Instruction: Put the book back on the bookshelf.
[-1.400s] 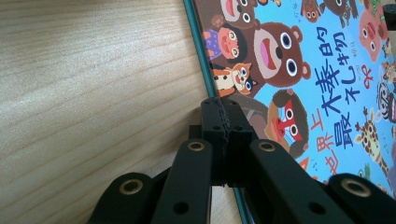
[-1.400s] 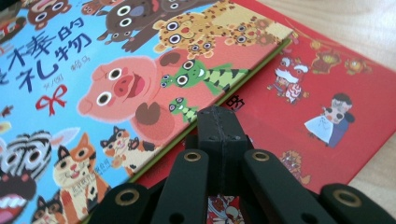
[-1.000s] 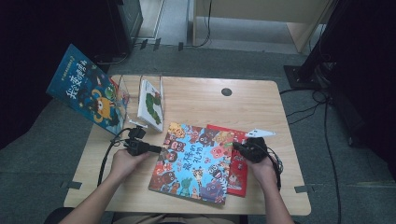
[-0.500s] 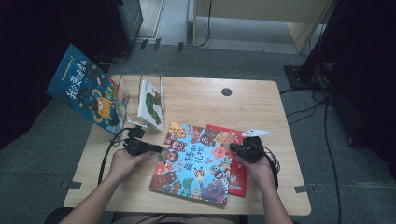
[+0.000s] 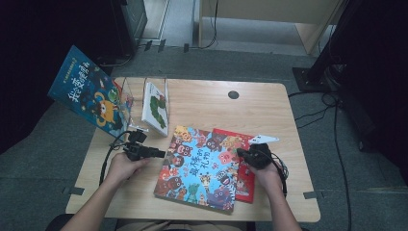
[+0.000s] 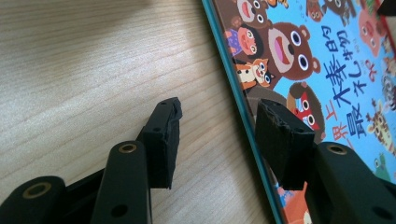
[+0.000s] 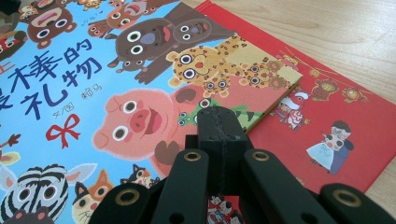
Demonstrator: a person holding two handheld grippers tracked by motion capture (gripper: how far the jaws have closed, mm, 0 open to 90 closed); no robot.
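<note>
The blue picture book (image 5: pixel 201 167) lies flat near the front of the wooden surface (image 5: pixel 250 113), between the two hands, and overlaps the left part of a red book (image 5: pixel 243 163) that lies under it and sticks out on its right. The left claw (image 5: pixel 156 154) sits just beside the blue book's left edge; its jaws have just been opening and now stand partly apart with nothing pressed between them. The right claw (image 5: pixel 243 155) rests over the blue book's right edge where it meets the red one, its jaws closed together and empty. Farther back on the left, a white book (image 5: pixel 156 108) stands upright in a clear stand (image 5: pixel 126 91), and a dark blue book (image 5: pixel 89 94) leans out past the surface's left edge. A small white paper shape (image 5: pixel 263 139) lies just behind the right hand, and a round hole (image 5: pixel 233 95) shows near the back edge. The left gripper view shows what the high view cannot: one pad (image 6: pixel 163 140) over bare wood and the other (image 6: pixel 280 140) over the blue book's (image 6: pixel 327 70) cover, its teal edge running between them. The right gripper view shows the shut pads (image 7: pixel 219 130) just above the pig on the blue cover (image 7: pixel 93 84), with the red book (image 7: pixel 336 112) beyond the corner.
</note>
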